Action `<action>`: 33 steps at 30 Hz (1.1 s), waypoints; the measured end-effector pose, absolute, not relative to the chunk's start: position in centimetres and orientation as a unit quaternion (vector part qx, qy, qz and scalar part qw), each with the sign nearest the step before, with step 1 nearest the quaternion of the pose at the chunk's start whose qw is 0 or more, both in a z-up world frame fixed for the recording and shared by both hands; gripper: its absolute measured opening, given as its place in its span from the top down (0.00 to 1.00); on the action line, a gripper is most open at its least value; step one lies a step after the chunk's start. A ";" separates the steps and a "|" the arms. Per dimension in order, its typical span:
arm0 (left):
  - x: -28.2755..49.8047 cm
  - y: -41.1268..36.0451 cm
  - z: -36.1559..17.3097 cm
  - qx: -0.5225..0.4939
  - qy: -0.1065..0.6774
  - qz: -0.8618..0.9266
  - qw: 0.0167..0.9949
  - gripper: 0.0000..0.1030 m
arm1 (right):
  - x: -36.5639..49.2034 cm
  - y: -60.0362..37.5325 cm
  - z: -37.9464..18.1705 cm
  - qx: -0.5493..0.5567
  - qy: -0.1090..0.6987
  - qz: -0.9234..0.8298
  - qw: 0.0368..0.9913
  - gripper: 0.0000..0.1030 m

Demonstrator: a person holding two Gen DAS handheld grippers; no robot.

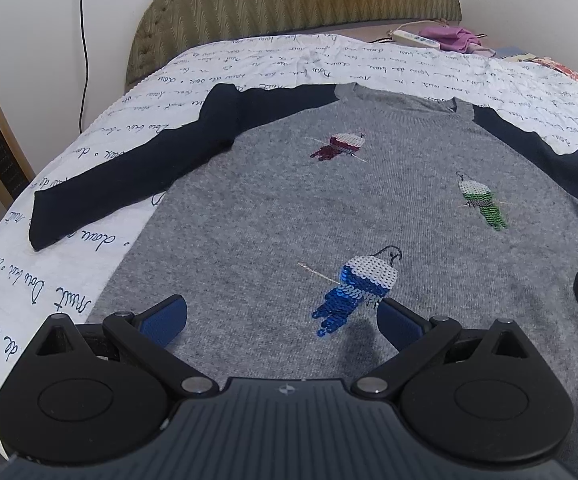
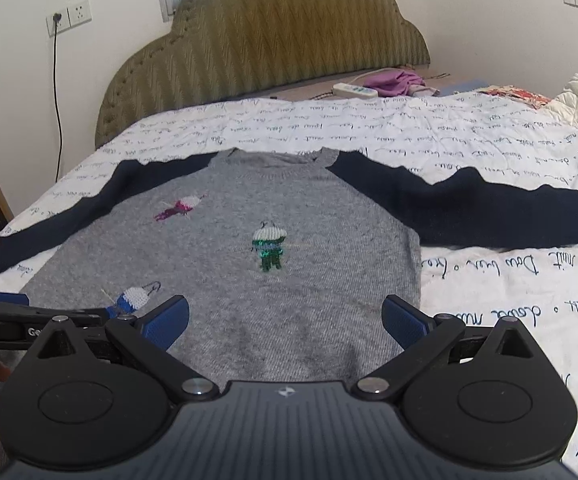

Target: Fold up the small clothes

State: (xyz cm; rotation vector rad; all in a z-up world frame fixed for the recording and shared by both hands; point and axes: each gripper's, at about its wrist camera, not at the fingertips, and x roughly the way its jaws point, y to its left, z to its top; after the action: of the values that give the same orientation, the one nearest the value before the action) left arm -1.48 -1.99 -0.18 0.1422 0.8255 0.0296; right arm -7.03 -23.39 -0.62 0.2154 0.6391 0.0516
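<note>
A small grey sweater point(image 1: 289, 208) point(image 2: 225, 264) with dark navy sleeves lies spread flat, front up, on the bed. Three sequin birds decorate it: red point(image 1: 339, 146), green point(image 1: 483, 202) and blue point(image 1: 355, 288). Its left sleeve point(image 1: 129, 172) and right sleeve point(image 2: 489, 212) stretch out sideways. My left gripper point(image 1: 283, 320) hovers open over the lower hem near the blue bird, nothing between its blue pads. My right gripper point(image 2: 285, 320) hangs open above the lower right part of the hem, empty. The left gripper point(image 2: 5, 308) also shows at the right wrist view's left edge.
The white quilt point(image 2: 489, 288) with handwritten script covers the bed. An olive padded headboard point(image 2: 265, 32) stands behind. A power strip point(image 2: 355, 90) and purple cloth point(image 2: 399, 80) lie near the headboard; crumpled bedding point(image 2: 577, 100) sits far right. A cord hangs from the wall socket point(image 2: 55, 20).
</note>
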 end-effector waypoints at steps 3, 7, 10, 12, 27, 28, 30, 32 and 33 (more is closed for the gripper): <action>-1.3 -2.4 -0.3 0.072 0.401 0.015 0.913 0.00 | -7.0 -23.7 -0.5 0.107 0.304 0.026 0.946 0.00; -1.1 -2.9 -0.4 0.076 0.404 0.015 0.912 0.00 | -7.0 -24.4 -0.5 0.121 0.295 0.035 0.947 0.00; -1.0 -3.2 -0.5 0.079 0.404 0.016 0.911 0.00 | -7.1 -25.2 -0.7 0.146 0.288 0.050 0.945 0.00; -0.9 -3.4 -0.5 0.080 0.405 0.016 0.911 0.00 | -7.0 -25.9 -0.9 0.162 0.290 0.053 0.942 0.00; 0.2 -5.7 -0.6 0.098 0.406 0.008 0.909 0.00 | -6.1 -28.0 -1.6 0.142 0.287 0.018 0.947 0.00; 0.4 -5.8 -0.6 0.098 0.406 0.007 0.908 0.00 | -5.9 -28.1 -1.6 0.138 0.289 0.025 0.947 0.00; 0.7 -6.2 -0.5 0.098 0.407 0.005 0.908 0.00 | -5.5 -28.3 -1.6 0.135 0.293 0.028 0.946 0.00; 1.0 -6.5 -0.4 0.101 0.406 0.003 0.908 0.00 | -5.2 -28.8 -1.6 0.134 0.292 0.029 0.947 0.00; 1.2 -6.7 -0.4 0.103 0.405 0.002 0.909 0.00 | -5.1 -29.1 -1.6 0.135 0.290 0.026 0.947 0.00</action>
State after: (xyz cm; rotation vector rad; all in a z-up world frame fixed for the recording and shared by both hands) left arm 1.16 -6.71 -0.40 0.2128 0.8347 0.0050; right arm -5.05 -29.13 -1.64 0.2757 0.5909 0.0534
